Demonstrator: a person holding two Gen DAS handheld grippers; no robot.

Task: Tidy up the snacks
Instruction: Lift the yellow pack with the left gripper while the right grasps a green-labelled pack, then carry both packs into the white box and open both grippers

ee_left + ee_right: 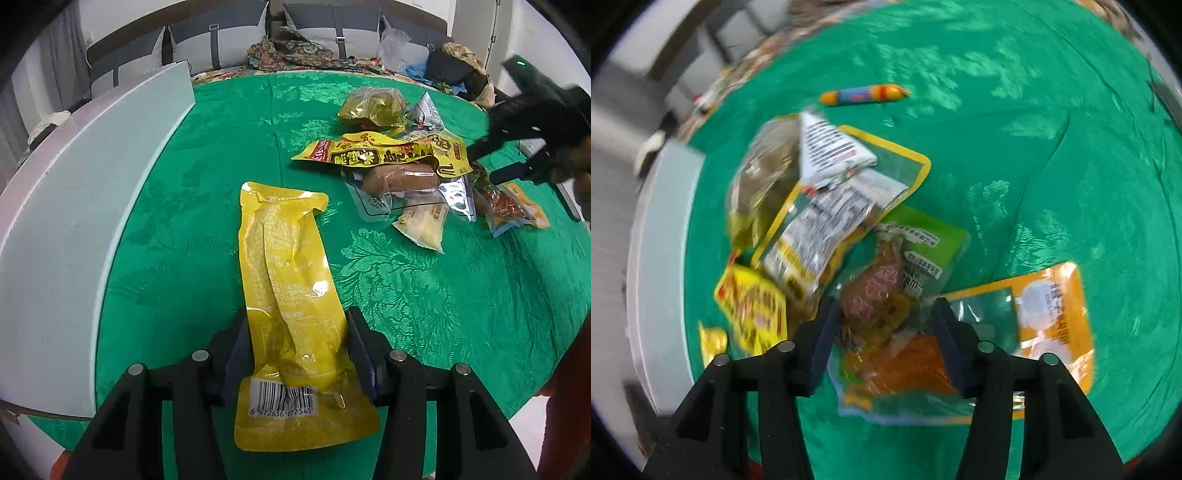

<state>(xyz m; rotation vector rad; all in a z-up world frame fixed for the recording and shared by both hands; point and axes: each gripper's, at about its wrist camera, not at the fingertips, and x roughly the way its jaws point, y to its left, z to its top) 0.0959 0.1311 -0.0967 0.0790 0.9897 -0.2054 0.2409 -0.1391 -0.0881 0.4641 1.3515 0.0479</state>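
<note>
My left gripper [295, 347] is shut on a long yellow snack pouch [284, 280] with a barcode at its near end; the pouch juts forward over the green tablecloth [221, 147]. A heap of snack packets [406, 166] lies at the right. My right gripper [882, 325] is open, its fingers either side of an orange and green packet [886, 310] in the heap; whether they touch it I cannot tell. It also shows as a dark shape in the left wrist view [535, 144].
A white box wall [74, 221] runs along the table's left side. A small orange and blue sausage stick [864, 94] lies apart beyond the heap. An orange packet [1049, 314] lies at the right. A sofa with clothes [295, 48] stands behind the table.
</note>
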